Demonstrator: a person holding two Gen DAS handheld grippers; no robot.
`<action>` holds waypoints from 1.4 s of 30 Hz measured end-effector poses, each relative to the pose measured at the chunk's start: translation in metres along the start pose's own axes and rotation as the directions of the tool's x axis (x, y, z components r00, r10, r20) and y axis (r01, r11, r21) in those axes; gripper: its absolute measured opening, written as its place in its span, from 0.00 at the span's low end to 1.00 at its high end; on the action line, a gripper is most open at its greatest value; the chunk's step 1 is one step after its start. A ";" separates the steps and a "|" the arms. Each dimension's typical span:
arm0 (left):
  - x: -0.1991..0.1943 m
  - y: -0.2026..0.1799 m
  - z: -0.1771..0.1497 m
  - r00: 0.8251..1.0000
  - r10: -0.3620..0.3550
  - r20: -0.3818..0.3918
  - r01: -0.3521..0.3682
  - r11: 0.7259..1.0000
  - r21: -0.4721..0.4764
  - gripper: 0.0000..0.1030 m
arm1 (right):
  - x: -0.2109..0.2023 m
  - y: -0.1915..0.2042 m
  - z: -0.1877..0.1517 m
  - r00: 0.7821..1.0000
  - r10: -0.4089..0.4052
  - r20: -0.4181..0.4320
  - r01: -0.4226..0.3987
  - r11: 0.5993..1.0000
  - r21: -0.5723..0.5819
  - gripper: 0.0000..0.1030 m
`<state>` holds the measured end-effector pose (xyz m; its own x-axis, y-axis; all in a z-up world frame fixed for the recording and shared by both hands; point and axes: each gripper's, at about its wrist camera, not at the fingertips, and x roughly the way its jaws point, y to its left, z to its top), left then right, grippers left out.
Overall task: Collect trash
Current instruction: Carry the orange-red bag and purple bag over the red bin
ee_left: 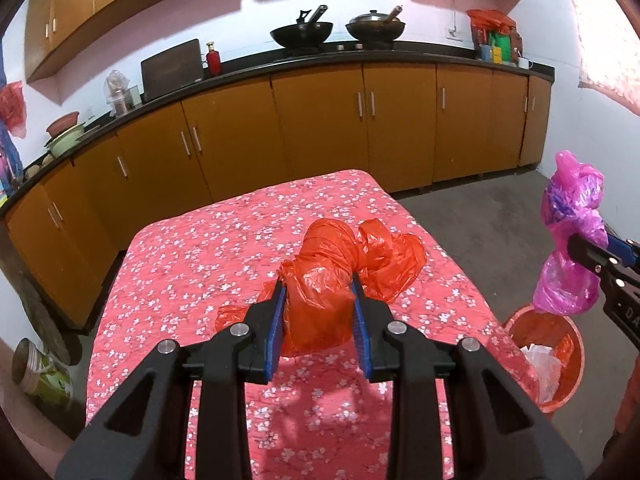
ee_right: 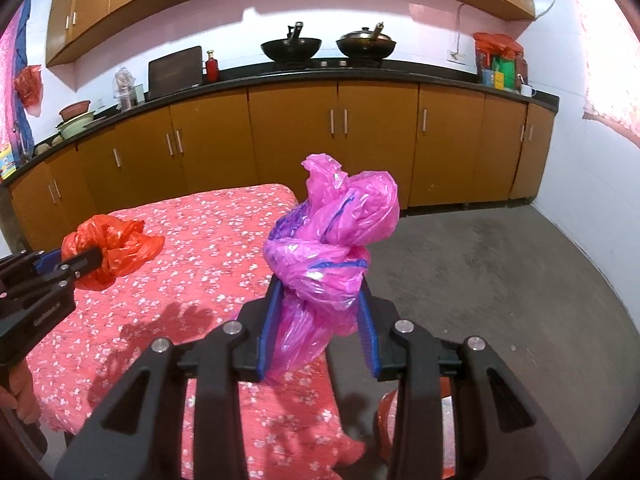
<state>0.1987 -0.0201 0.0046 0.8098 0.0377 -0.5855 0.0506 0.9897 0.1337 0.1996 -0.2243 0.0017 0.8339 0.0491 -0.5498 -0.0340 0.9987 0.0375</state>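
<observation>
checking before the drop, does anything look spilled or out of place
Nothing stands out. The left gripper is shut on the orange bag, the right gripper on the pink bag, near the orange bin; no spill shows on the tablecloth.

A table point(ee_left: 192, 280) in a red cloth with white blossoms stands on a grey concrete floor point(ee_left: 480, 216). Beside the table's right edge, an orange bin point(ee_left: 568, 384) sits on the floor. Beyond the table, a black counter point(ee_left: 400, 55) carries two woks point(ee_left: 302, 34).
</observation>
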 end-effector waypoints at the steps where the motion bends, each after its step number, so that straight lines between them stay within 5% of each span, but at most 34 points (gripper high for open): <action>1: 0.000 0.000 0.000 1.000 -0.001 0.000 0.001 1.000 0.003 0.29 | 0.000 -0.002 -0.001 1.000 -0.002 -0.001 0.002 1.000 0.002 0.34; 17: -0.001 -0.018 -0.002 1.000 -0.012 -0.015 0.013 1.000 0.025 0.29 | 0.003 -0.017 -0.006 0.998 -0.055 -0.008 0.055 0.998 0.015 0.34; 42: 0.002 -0.157 -0.008 0.980 -0.190 -0.060 0.197 0.969 0.150 0.29 | -0.002 -0.166 -0.059 0.960 -0.262 -0.094 0.275 0.949 0.156 0.34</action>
<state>0.1879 -0.1745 -0.0244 0.7490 -0.1433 -0.6468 0.2968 0.9455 0.1342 0.1716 -0.3892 -0.0528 0.7580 -0.2138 -0.6162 0.2828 0.9591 0.0151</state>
